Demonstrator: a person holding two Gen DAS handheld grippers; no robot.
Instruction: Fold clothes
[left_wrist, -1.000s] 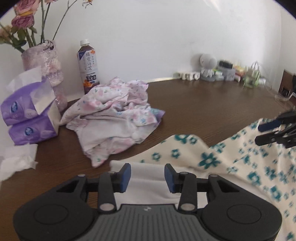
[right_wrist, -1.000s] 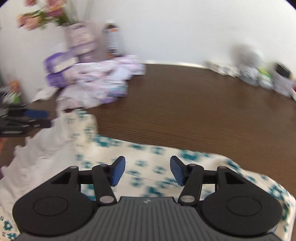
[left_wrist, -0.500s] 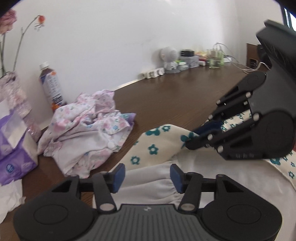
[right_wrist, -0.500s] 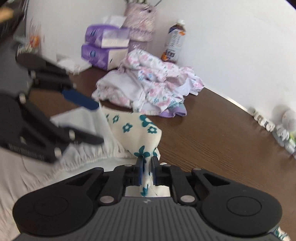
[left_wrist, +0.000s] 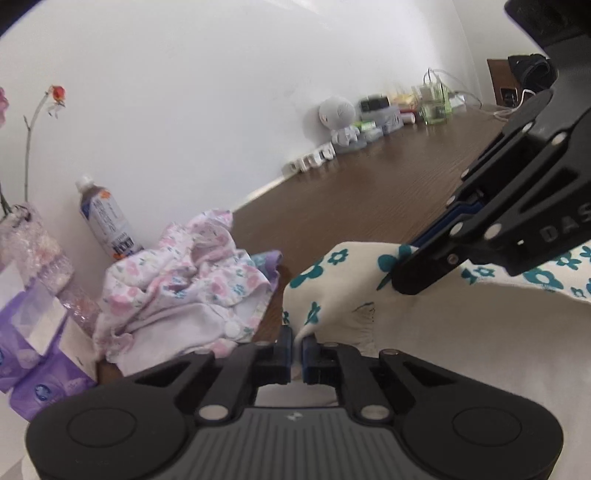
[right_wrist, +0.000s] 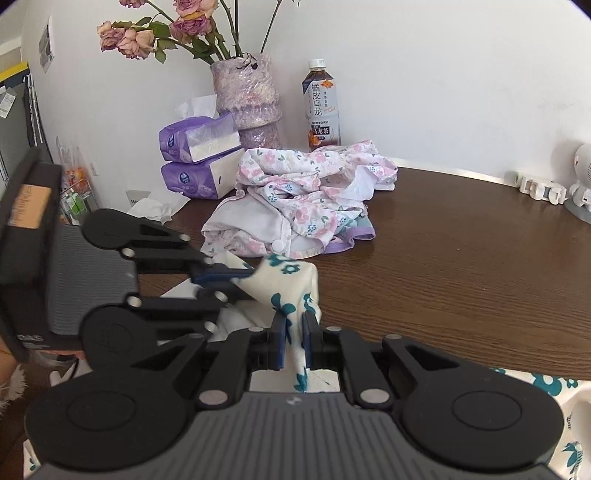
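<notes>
Lying partly on the table (right_wrist: 461, 280) and partly lifted, a cream garment (left_wrist: 343, 280) with teal flowers is being held up at one bunched edge by both grippers. Its raised fold is being pinched between the closed pads of the right gripper (right_wrist: 293, 338), and a neighbouring part of the same edge is being clamped by the left gripper (left_wrist: 294, 349), whose jaws are likewise shut on the cloth. The two grips are sitting close together, with the cloth peaking between them and sagging away toward the near table edge.

The fabric is being judged light, thin and very limp: it is draping and creasing wherever it is not supported, so it is likely to slip or bunch unless it is being held at a hem or corner and kept taut between the two grips. Nothing about it looks fragile.

Just beyond it, a crumpled pink floral heap (right_wrist: 299, 199) is waiting on the table, near but apart. Further back, tissue packs (right_wrist: 199, 162), a vase (right_wrist: 245, 96) and a bottle (right_wrist: 321, 107) are standing against the wall.
</notes>
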